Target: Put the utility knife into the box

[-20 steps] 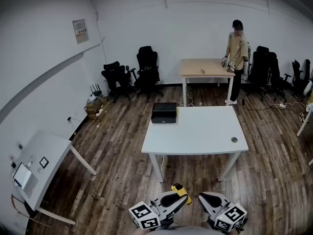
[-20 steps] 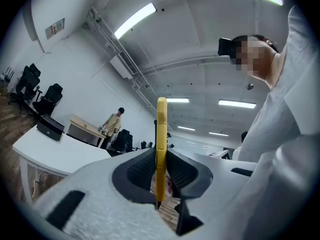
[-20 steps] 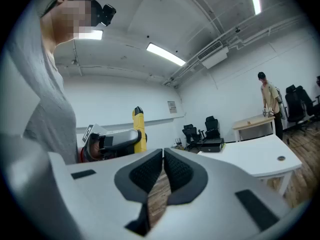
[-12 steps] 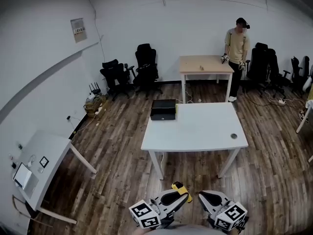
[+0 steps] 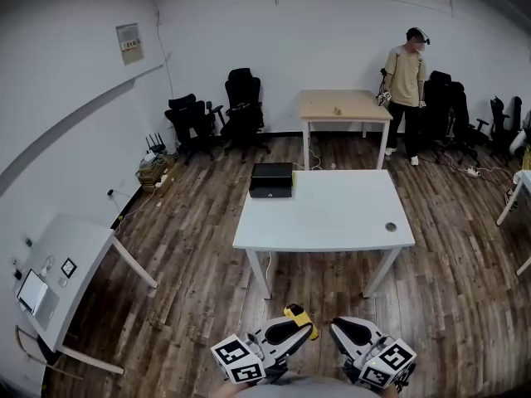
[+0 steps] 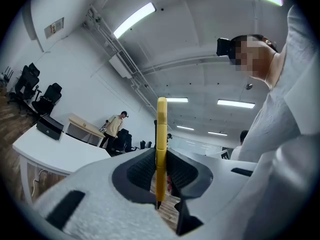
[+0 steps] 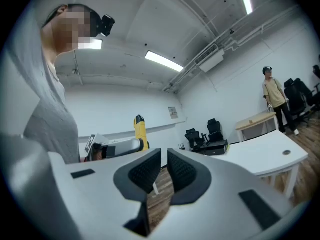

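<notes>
The yellow utility knife (image 5: 300, 317) sticks up from my left gripper (image 5: 304, 330), which is shut on it, low in the head view and well short of the white table (image 5: 332, 222). In the left gripper view the knife (image 6: 161, 134) stands upright, pinched between the dark pads. The black box (image 5: 272, 180) sits on the table's far left corner, lid down as far as I can tell. My right gripper (image 5: 338, 328) hangs beside the left one, shut with nothing in it. From the right gripper view I see its jaws together, plus the knife (image 7: 140, 129) and the box (image 7: 217, 146).
A small round grey thing (image 5: 390, 226) lies near the table's right edge. Wooden floor separates me from the table. Behind it a person (image 5: 406, 71) stands by a wooden table (image 5: 342, 104). Black office chairs (image 5: 241, 110) line the back wall. Another white desk (image 5: 62, 276) stands at left.
The table and box sit slightly lower left in the head view. The person at the back has stepped right of the wooden table. Both grippers keep their pose and the knife stays held.
</notes>
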`<action>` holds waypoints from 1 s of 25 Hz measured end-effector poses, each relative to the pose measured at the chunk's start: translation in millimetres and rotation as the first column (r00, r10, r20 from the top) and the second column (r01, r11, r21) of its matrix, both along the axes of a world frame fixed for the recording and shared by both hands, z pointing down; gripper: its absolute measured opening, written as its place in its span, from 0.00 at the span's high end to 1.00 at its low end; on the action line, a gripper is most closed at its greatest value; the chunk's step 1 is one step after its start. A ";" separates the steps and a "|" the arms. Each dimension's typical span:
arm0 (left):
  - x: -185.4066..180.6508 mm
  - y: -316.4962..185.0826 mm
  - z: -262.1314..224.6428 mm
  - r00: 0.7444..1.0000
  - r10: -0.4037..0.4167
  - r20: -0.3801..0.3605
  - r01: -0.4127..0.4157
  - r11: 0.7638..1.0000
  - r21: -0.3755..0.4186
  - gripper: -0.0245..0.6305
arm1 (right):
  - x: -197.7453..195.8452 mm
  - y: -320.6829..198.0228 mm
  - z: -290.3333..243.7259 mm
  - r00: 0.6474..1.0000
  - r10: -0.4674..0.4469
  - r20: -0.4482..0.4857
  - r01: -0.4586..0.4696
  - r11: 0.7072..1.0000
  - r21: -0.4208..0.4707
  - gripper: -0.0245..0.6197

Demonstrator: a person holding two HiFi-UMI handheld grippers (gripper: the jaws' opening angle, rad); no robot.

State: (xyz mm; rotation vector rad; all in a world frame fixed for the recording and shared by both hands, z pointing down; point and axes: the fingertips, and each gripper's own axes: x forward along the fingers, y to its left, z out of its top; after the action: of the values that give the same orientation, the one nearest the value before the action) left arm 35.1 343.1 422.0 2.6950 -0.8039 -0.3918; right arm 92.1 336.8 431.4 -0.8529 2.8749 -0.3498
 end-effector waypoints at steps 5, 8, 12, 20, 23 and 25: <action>0.8 -2.3 -2.3 1.000 -0.007 -0.004 0.007 1.000 0.001 0.85 | -1.4 -2.1 1.9 1.000 -0.015 -0.015 0.015 1.000 -0.003 0.90; 3.6 -3.7 -2.6 1.000 -0.007 -0.002 0.007 1.000 0.000 0.85 | -3.0 -1.3 8.2 0.999 -0.024 -0.027 0.024 1.000 -0.015 0.90; 8.0 -4.8 -1.4 1.000 -0.006 0.003 0.006 1.000 -0.002 0.85 | -2.0 0.2 11.8 0.999 -0.032 -0.028 0.031 0.999 -0.018 0.90; 10.4 -9.8 0.5 1.000 -0.022 0.002 0.022 1.000 -0.006 0.85 | 6.3 -8.2 10.0 0.999 -0.040 -0.026 0.040 0.999 -0.020 0.90; 1.8 -18.1 1.9 0.999 -0.036 0.000 0.036 0.999 -0.015 0.85 | 0.1 -18.1 11.6 0.999 -0.044 -0.032 0.044 0.999 -0.026 0.90; -5.7 -27.6 1.0 0.999 -0.050 -0.010 0.050 0.998 -0.022 0.85 | -5.6 -26.5 12.5 0.998 -0.049 -0.032 0.048 0.998 -0.032 0.90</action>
State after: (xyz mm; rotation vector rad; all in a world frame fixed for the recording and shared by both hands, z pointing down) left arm 29.4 315.5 423.0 2.6545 -0.8695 -0.4055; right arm 86.5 310.3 444.0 -0.8031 2.9320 -0.3903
